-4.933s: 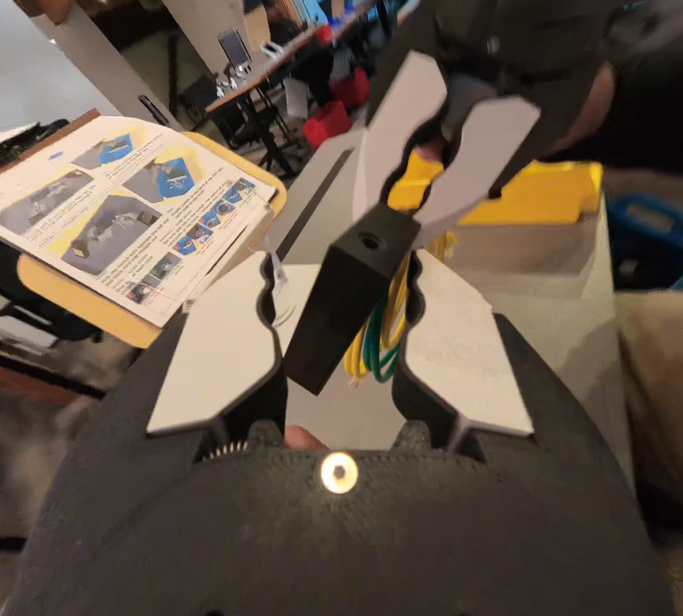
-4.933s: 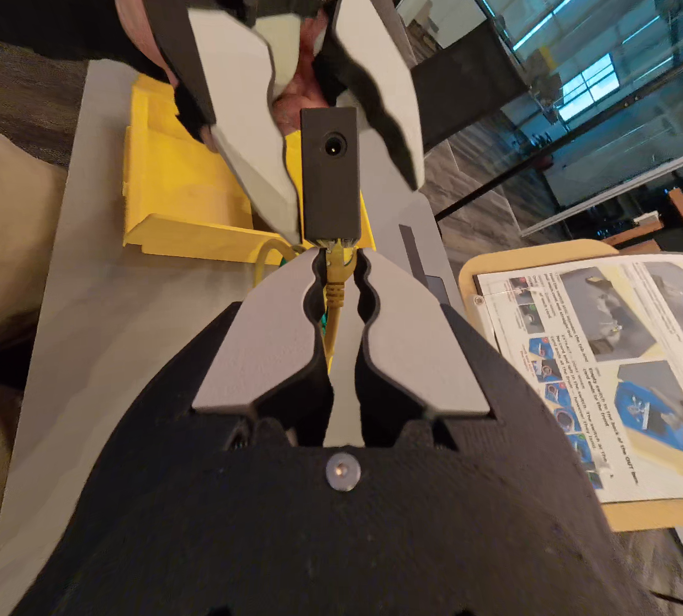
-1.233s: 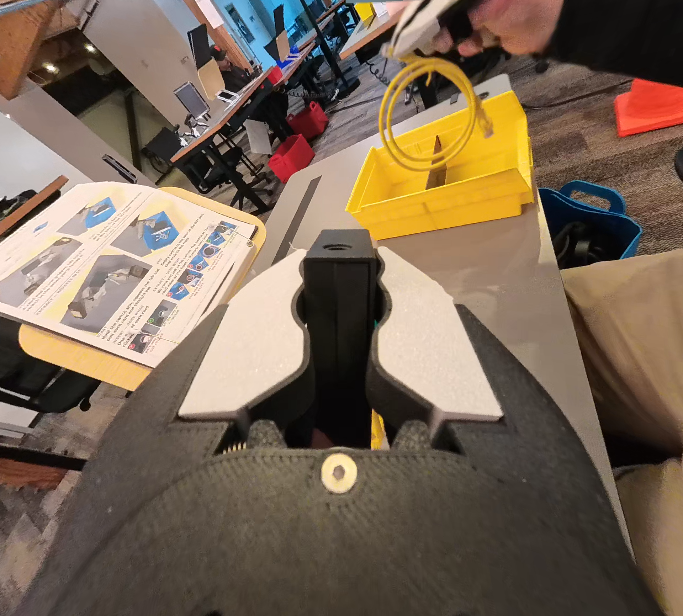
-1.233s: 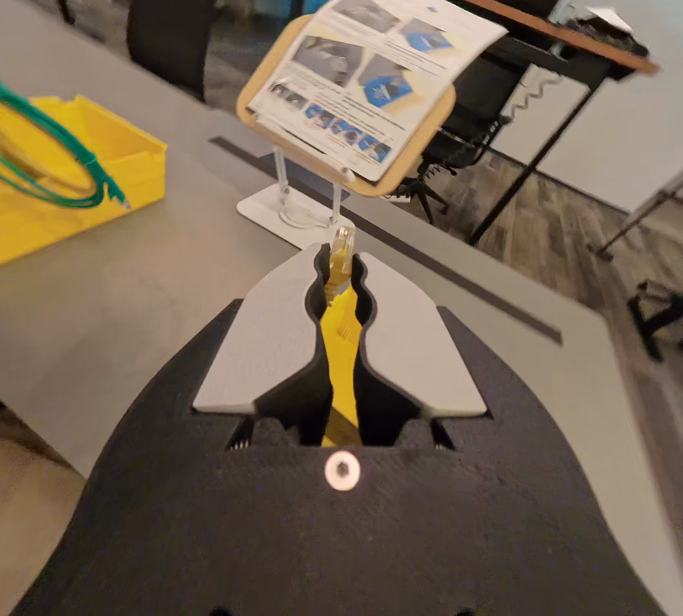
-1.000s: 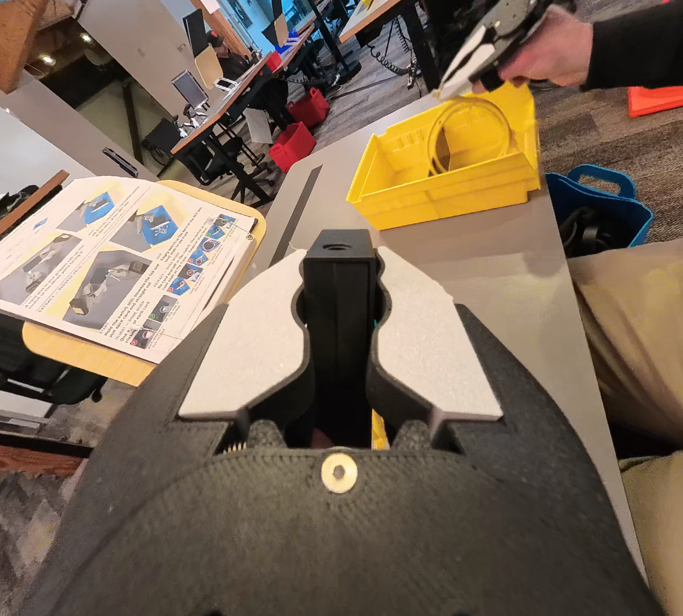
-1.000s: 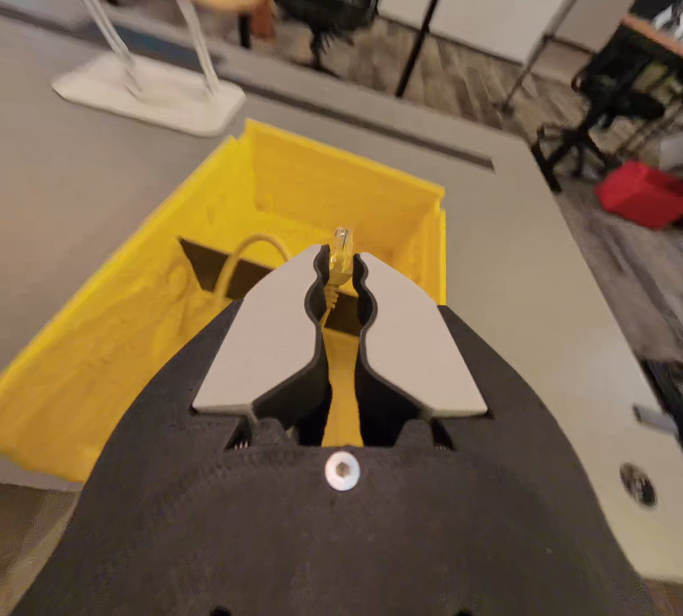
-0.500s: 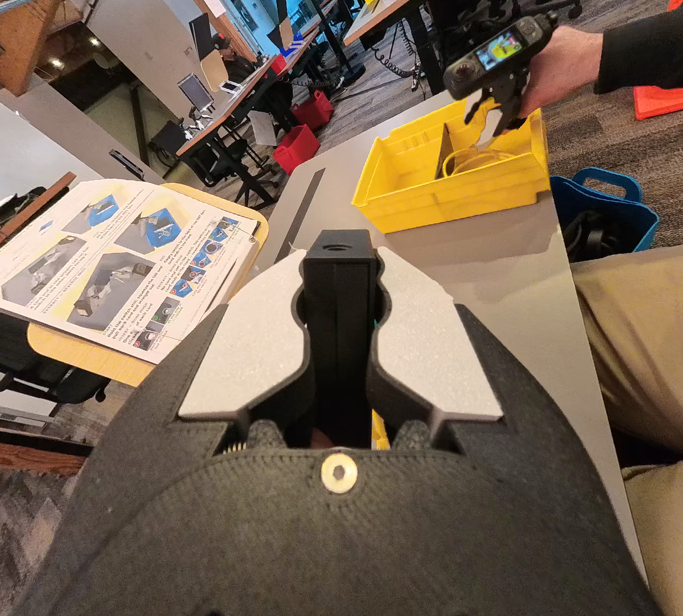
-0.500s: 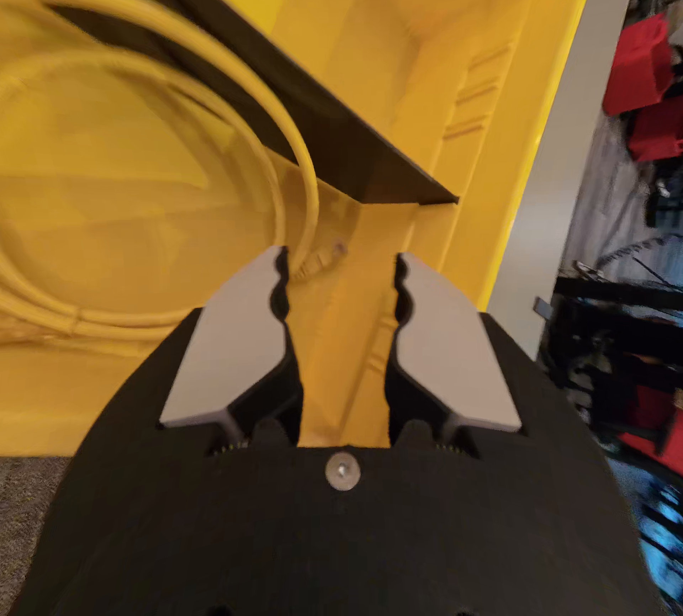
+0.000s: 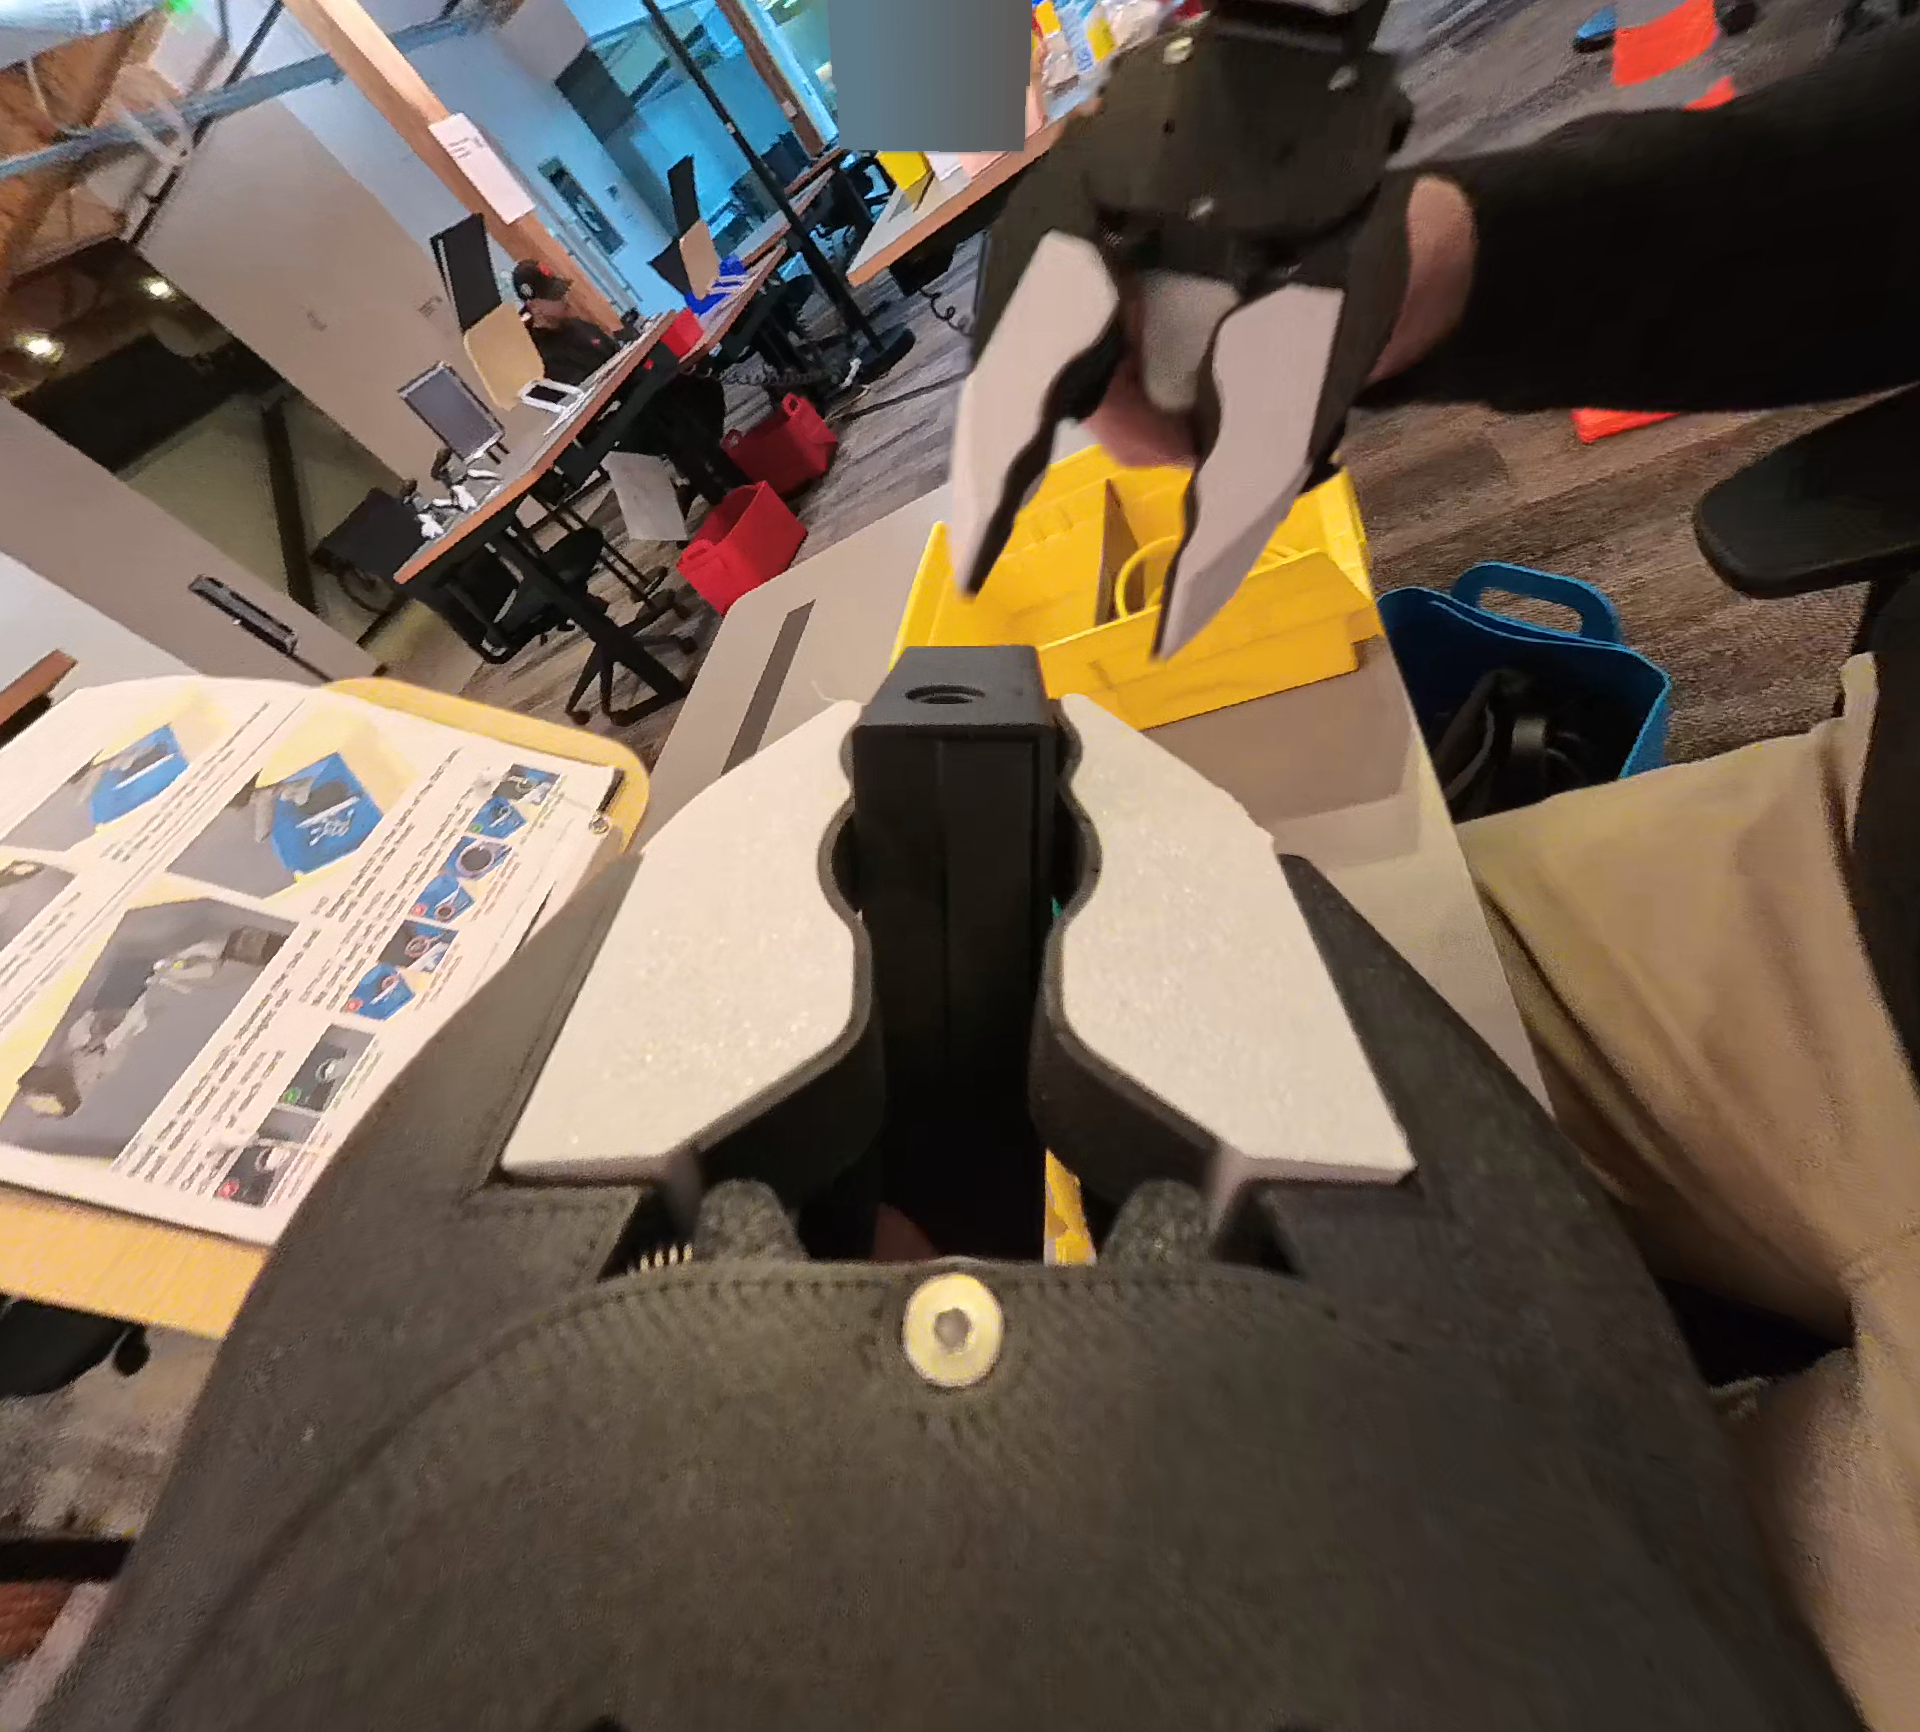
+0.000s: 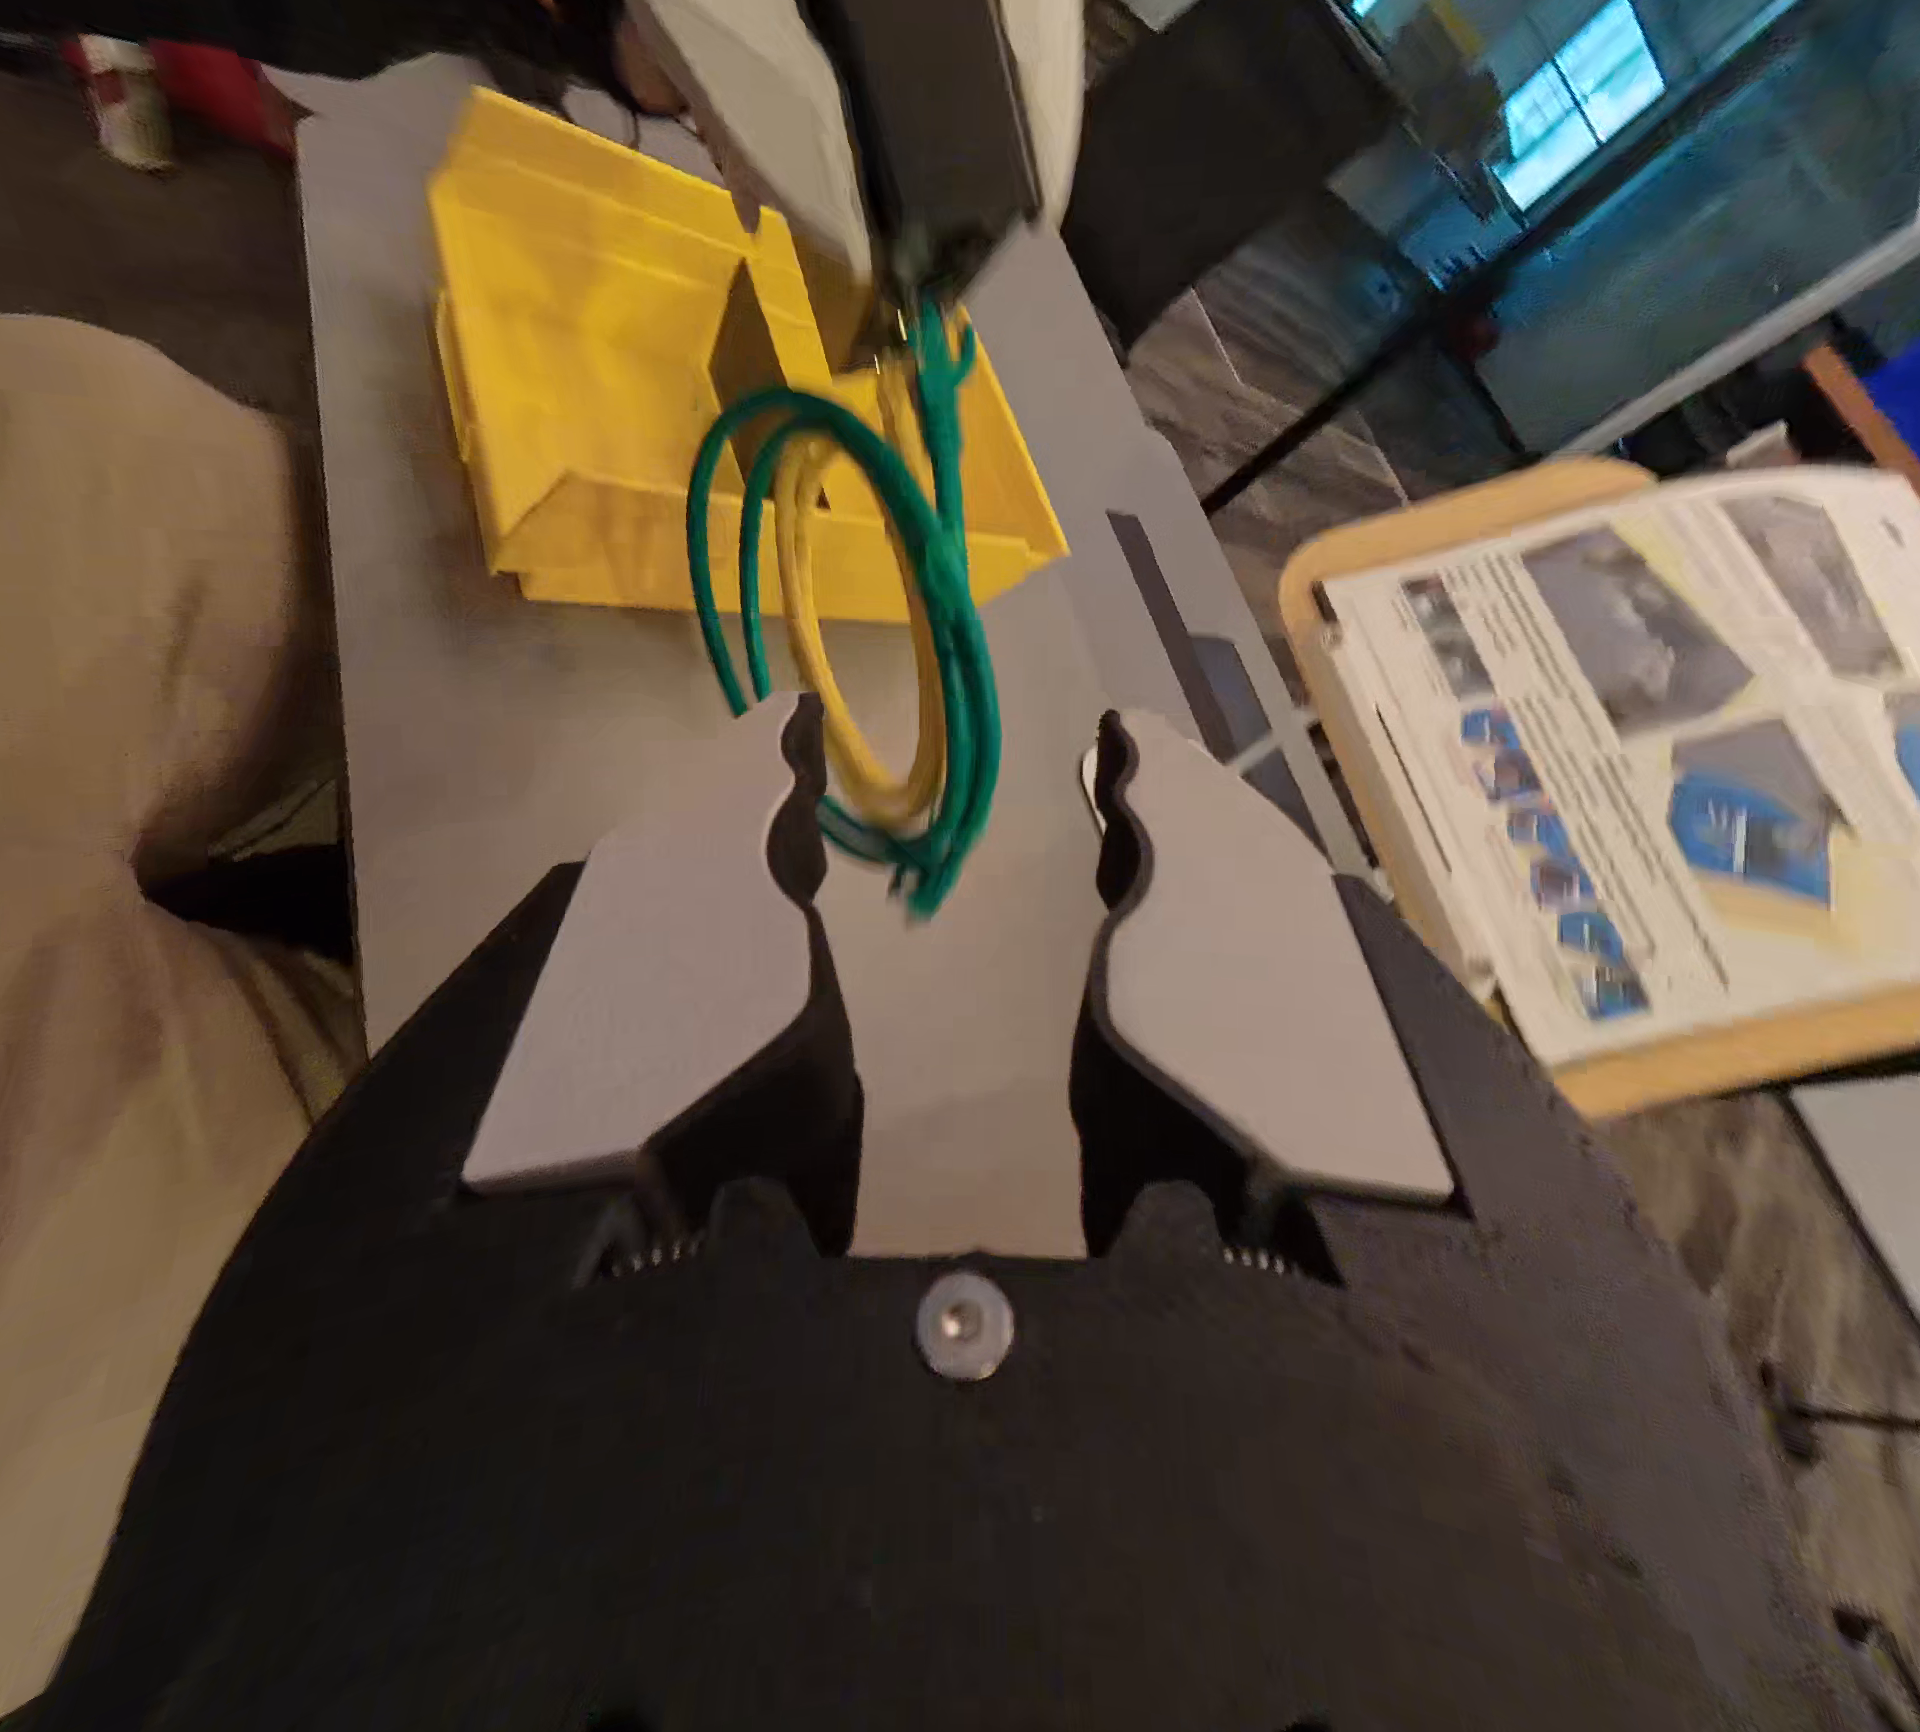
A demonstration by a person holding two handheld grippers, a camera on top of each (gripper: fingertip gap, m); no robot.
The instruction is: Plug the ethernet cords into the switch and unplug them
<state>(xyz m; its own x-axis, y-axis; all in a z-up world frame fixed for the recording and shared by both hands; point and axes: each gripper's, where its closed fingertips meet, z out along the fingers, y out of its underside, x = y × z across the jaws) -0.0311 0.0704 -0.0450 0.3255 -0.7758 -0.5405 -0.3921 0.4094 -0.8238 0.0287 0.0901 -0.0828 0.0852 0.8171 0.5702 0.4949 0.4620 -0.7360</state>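
Left wrist view
Left gripper (image 9: 954, 747): jaws clamped on the black switch (image 9: 961, 861), which stands lengthwise between them, its end face just past the tips.
Right gripper (image 9: 1081, 607): beyond and above the jaws, pointing down, jaws spread and holding nothing.
Yellow bin (image 9: 1242, 643): on the grey table (image 9: 1340, 763) ahead of the jaws, near the table's right edge; a yellow cord (image 9: 1143, 576) lies coiled inside.
Instruction sheet (image 9: 260, 913): left of the jaws.

Right wrist view
Right gripper (image 10: 945, 747): jaws parted, bare table between them.
Switch (image 10: 920, 51): ahead and above, clamped by the left gripper (image 10: 904, 248).
Green cord (image 10: 935, 602): plugged into the switch, hanging in loops with a yellow cord (image 10: 831, 716) down to the jaw tips, apart from both.
Yellow bin (image 10: 582, 394): behind the loops, clear table around it.
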